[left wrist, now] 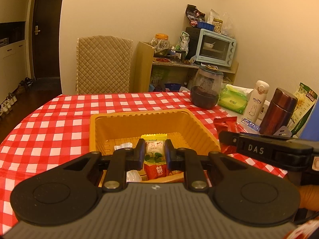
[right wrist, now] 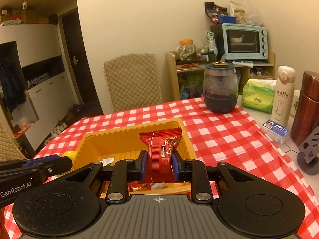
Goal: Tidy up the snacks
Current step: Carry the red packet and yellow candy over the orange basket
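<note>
Black grippers (right wrist: 159,162), blue pads (right wrist: 143,164), "GenRobot.AI"/"DAS" markings.

The right tongs (right wrist: 159,164) clamp a red packet (right wrist: 160,155) upright between their blue pads, over the near end of the yellow tray (right wrist: 103,139). The left tongs (right wrist: 39,166) reach in from the left beside the tray, on the checked bench (right wrist: 219,139). A jar (right wrist: 220,87) stands far ahead to the right

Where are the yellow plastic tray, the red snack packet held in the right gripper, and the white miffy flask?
yellow plastic tray (left wrist: 139,127), left wrist view, inner back wall.
red snack packet (right wrist: 160,155), right wrist view, packet middle.
white miffy flask (right wrist: 283,97), right wrist view, printed body.
</note>
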The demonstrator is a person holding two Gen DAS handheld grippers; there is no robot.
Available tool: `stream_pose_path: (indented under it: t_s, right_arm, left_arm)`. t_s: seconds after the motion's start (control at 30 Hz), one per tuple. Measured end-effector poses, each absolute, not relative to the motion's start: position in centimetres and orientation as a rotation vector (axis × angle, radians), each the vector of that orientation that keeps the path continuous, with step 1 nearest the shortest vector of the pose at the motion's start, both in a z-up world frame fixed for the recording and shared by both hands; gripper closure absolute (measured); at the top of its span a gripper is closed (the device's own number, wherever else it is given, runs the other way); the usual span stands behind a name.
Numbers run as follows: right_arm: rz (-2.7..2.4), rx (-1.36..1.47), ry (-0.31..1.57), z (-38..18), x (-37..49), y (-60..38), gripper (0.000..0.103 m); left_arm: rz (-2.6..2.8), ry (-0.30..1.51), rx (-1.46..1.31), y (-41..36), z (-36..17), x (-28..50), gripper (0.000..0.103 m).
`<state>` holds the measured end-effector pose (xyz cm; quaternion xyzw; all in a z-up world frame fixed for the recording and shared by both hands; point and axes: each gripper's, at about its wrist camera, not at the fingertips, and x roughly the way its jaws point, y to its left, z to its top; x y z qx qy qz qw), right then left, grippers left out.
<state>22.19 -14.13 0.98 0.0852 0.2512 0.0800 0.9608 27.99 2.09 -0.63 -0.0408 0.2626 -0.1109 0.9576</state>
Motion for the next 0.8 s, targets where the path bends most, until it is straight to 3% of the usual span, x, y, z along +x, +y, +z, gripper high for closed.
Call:
stream_pose_path:
  t_s: [0.8]
  right_arm:
    - [0.202, 0.200, 0.595, -0.8, 28.8, -11.8, 0.077]
  left_arm:
    - [-0.197, 0.604, -0.161, 4.1, -2.9, 35.7, 0.085]
